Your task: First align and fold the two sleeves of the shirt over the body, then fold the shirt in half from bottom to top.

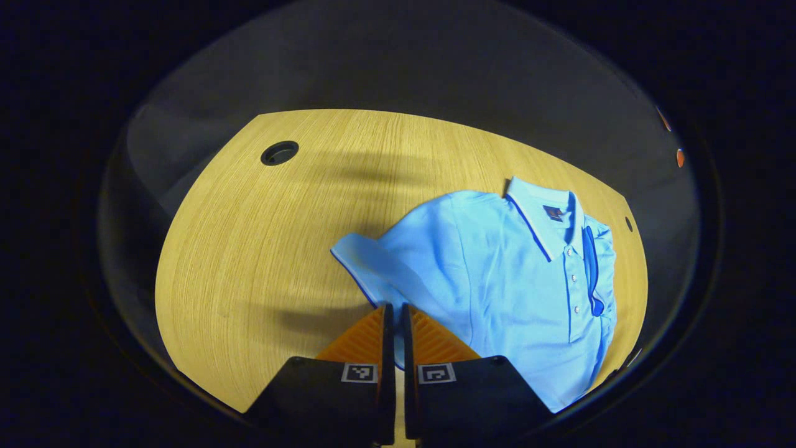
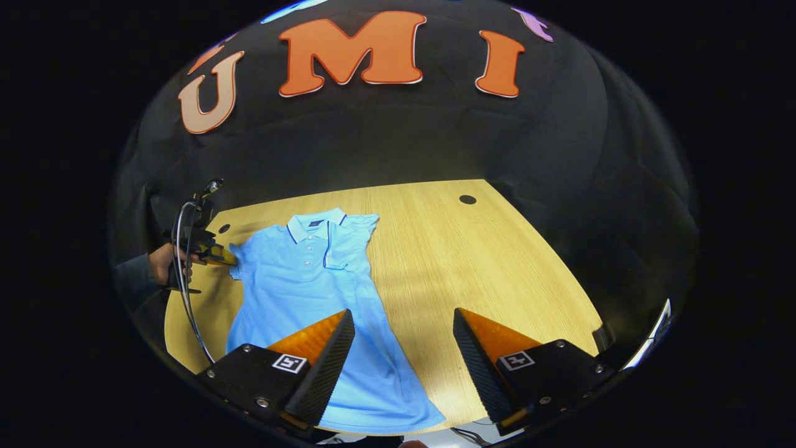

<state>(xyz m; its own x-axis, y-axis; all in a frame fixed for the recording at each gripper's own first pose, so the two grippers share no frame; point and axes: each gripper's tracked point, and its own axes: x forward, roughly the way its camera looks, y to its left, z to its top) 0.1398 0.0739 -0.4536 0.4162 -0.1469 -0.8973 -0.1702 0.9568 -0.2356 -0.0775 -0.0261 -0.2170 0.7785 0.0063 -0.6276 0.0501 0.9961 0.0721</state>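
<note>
Wooden tabletop (image 2: 497, 261) under dark cloth walls carries the shirt (image 2: 311, 292). Left gripper (image 1: 393, 314), fingers clenched, appears to pinch the left sleeve (image 1: 367, 264); right gripper (image 2: 404, 342) hangs wide open. Right sleeve (image 2: 348, 246) at one o'clock already lies folded, so the left likely folds next.

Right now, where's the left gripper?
In the right gripper view the left gripper is at the table's left edge, at the shirt's still unfolded sleeve. In the left gripper view its jaws look closed at that sleeve's hem.
</note>
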